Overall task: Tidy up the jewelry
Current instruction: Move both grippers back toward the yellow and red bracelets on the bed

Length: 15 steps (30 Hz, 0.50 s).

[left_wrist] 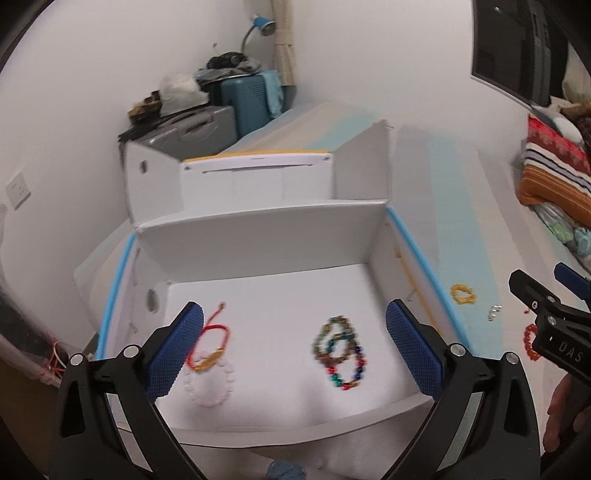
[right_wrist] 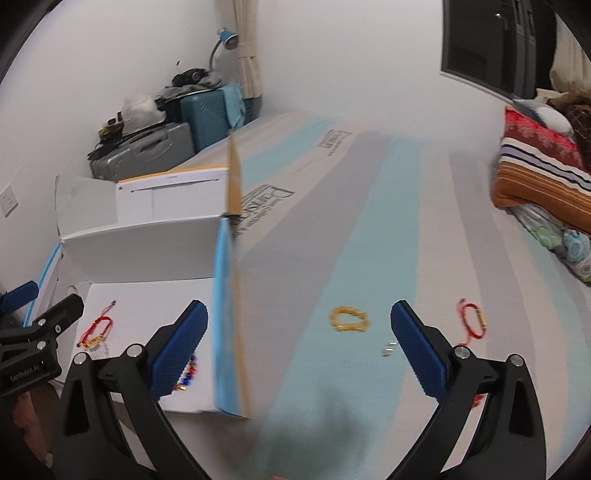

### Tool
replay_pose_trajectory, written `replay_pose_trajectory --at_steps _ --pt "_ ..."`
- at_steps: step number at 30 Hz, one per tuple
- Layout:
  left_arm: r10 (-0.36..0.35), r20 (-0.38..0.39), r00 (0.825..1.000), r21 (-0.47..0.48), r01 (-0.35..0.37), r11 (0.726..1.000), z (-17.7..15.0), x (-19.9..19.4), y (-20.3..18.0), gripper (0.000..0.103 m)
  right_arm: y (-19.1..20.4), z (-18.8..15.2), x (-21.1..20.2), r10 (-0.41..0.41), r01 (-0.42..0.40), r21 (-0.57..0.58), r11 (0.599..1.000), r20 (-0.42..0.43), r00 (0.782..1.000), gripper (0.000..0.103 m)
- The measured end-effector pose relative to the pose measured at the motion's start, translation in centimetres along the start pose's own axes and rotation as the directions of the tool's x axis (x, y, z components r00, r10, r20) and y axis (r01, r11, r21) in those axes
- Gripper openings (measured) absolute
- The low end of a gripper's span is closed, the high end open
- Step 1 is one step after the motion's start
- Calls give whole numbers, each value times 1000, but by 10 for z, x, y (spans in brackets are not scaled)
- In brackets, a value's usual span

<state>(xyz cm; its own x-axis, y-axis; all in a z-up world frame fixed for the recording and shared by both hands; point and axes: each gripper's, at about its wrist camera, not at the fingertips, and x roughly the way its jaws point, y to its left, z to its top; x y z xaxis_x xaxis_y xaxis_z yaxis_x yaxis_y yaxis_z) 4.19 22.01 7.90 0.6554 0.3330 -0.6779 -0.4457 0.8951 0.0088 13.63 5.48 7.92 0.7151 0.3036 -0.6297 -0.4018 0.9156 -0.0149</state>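
Both claws (left_wrist: 293, 347) (right_wrist: 299, 347) spread empty, beaded bracelets (left_wrist: 341, 354) in white cardboard box (left_wrist: 258, 236)

walls: white wall (right_wrist: 110, 55) is being seen all around | corner: teal suitcase (left_wrist: 245, 101) and grey suitcase (left_wrist: 201, 125) are being kept together, blue lamp (left_wrist: 264, 24) is being seen above | surface: striped sheet (right_wrist: 388, 229) is being spread | right: folded blankets (right_wrist: 543, 166) are being stacked | top right: dark screen (right_wrist: 495, 44) is being seen

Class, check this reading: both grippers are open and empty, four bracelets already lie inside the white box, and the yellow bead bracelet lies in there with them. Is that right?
One detail is wrong. The yellow bead bracelet lies outside the white box, on the striped surface, as the right wrist view shows. The left gripper and right gripper are indeed open and empty.
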Motion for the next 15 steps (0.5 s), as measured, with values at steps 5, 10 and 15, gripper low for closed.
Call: replay_pose_trajectory --at_steps 5,10,15 --pt "-35 7 999 33 35 999 5 -1 -37 97 -42 -3 -5 -44 44 39 998 -9 999 95" --pt "-88 -1 996 62 88 994 8 5 -80 97 -88 -8 -14 -77 77 88 993 -9 997 95" --pt "-136 -16 991 106 137 985 10 15 -123 97 -128 -17 -16 -119 120 133 984 -19 993 95"
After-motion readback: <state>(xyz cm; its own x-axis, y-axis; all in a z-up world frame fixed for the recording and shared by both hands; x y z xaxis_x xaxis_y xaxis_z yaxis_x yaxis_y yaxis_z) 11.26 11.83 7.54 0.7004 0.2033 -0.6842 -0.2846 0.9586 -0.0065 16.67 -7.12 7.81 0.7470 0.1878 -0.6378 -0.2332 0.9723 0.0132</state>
